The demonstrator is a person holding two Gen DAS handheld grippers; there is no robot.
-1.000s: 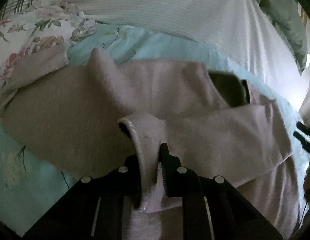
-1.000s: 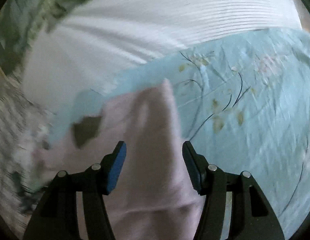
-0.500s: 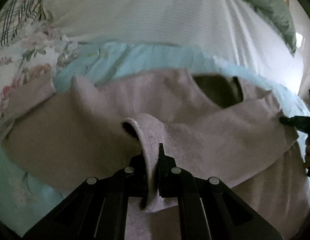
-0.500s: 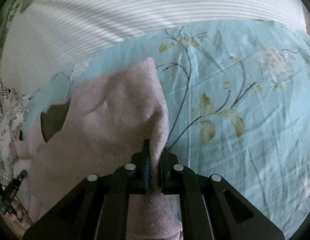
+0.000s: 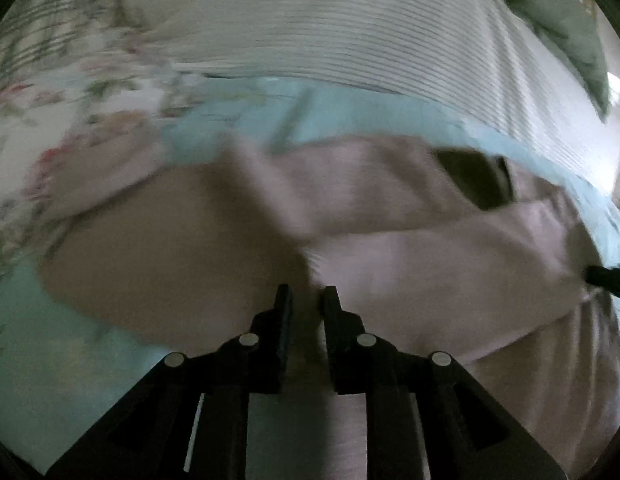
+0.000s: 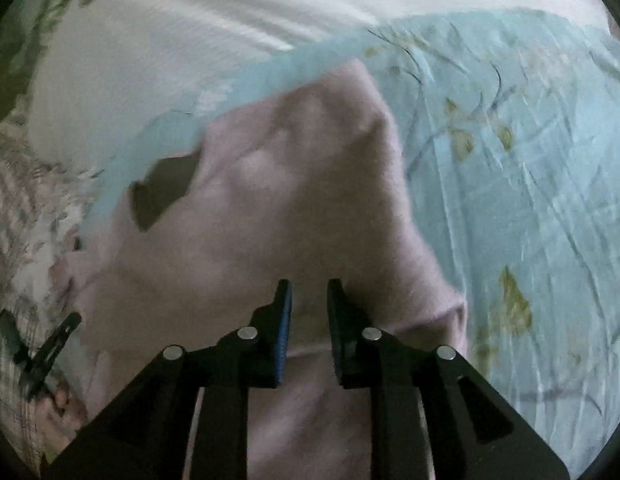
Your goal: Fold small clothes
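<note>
A pale pink sweater (image 5: 390,248) lies on the light blue floral sheet (image 5: 70,360), its sleeves folded across the body and its dark neck opening (image 5: 474,176) at the far side. My left gripper (image 5: 307,292) hovers just behind the folded-in sleeve end. Its jaws are opening, a narrow gap apart, and nothing is pinched between them. In the right wrist view the sweater (image 6: 310,184) fills the middle. My right gripper (image 6: 309,286) hangs over the sweater near its folded right edge, jaws opening and not gripping the cloth below. Both views are blurred.
A white ribbed cover (image 5: 350,32) lies beyond the sweater, with a floral pillow (image 5: 70,100) on the left and a green blanket (image 5: 550,20) at the far right. The right gripper's tip (image 5: 606,280) shows at the sweater's right edge. A hand (image 6: 66,408) holds the left gripper (image 6: 50,348).
Half a second ago the left gripper pinched the sleeve cuff and the right pinched the sweater's edge. Both have let go, their jaws have parted and they have drawn back.
</note>
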